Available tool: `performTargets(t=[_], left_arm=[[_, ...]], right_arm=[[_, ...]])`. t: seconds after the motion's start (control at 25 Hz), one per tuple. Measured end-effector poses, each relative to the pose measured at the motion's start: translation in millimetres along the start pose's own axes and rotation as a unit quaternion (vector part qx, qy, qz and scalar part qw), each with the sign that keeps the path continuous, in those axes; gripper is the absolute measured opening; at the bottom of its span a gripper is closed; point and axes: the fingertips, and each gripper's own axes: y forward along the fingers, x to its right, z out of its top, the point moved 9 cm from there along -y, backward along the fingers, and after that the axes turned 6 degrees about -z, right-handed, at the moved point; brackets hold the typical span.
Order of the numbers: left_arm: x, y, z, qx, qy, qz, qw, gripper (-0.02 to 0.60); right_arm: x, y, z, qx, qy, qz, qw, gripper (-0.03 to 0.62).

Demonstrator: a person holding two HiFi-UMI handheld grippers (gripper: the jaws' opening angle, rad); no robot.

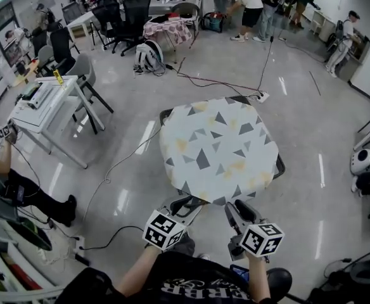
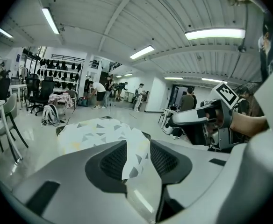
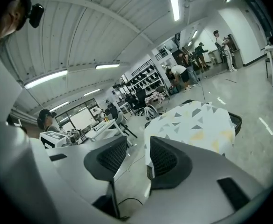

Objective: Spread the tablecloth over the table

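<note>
Find the triangle-print tablecloth [image 1: 220,147] draped over the table [image 1: 280,164], with dark rim bare at the right side and far-left corner. Read the left gripper [image 2: 137,144] as half-open, the cloth's near corner in its gap but not pinched, and the right gripper [image 3: 137,140] as half-open and empty, cloth edge beside one pad. Probably best: nip both near corners squarely, then shift them together toward the bare rim.

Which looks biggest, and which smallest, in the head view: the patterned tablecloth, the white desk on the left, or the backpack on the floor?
Largest to smallest:
1. tablecloth
2. white desk
3. backpack, though it lies farther from the camera, which makes it look smaller.
</note>
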Motion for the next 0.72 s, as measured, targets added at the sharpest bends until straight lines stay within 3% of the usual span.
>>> performTargets(t=[0.28, 0.44, 0.72], left_arm=[[62, -25, -15, 0.014, -0.009, 0.016, 0.9997, 0.103], [88, -38, -24, 0.024, -0.009, 0.03, 0.9992, 0.066], [125, -57, -33, 0.046, -0.013, 0.034, 0.9983, 0.048]], right_arm=[[-12, -43, -28, -0.022, -0.026, 0.045, 0.998, 0.119], [-17, -64, -37, -0.008, -0.037, 0.067, 0.997, 0.074], [-32, -88, -52, -0.01, -0.069, 0.107, 0.992, 0.034]])
